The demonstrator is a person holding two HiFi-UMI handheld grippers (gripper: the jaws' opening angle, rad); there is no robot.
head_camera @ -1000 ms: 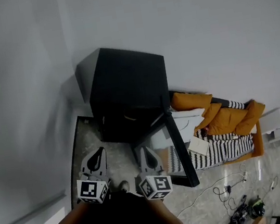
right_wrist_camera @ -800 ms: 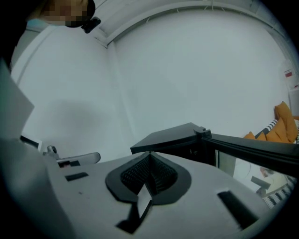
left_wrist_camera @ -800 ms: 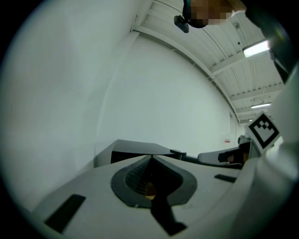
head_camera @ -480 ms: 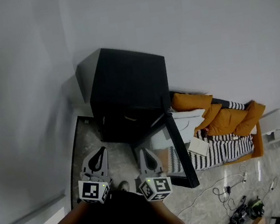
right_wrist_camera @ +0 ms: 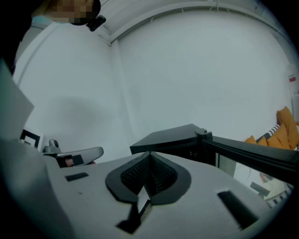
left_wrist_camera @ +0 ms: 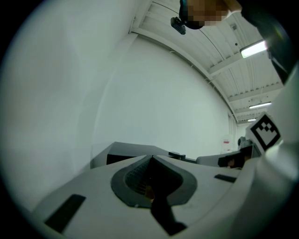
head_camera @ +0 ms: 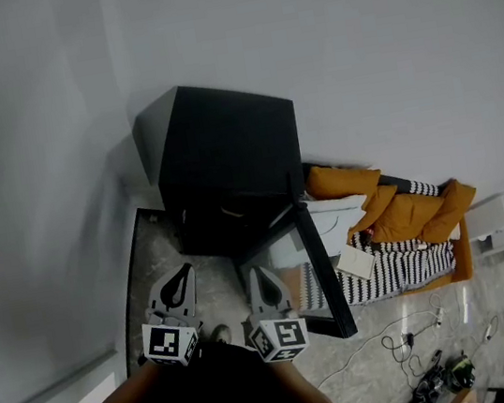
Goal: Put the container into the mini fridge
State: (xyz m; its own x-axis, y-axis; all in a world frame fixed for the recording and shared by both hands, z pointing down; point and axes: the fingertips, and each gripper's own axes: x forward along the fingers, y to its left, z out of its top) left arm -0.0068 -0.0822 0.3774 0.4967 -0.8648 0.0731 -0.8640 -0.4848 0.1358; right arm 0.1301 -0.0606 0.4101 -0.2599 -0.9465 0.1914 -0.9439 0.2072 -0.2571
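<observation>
Left gripper (head_camera: pixel 184 270) and right gripper (head_camera: pixel 256 272), both closed and empty, face the black boxy mini fridge (head_camera: pixel 227 162). A sideways swing could strike its open glass-panelled door (head_camera: pixel 323 275).

Orange cushions (head_camera: pixel 406 214) sit beside striped fabric (head_camera: pixel 405 268).

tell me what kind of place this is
Probably an indoor test room dressed as a living corner: a black mini fridge against a bare white wall, orange cushions on a striped couch, and cables strewn on the floor.
</observation>
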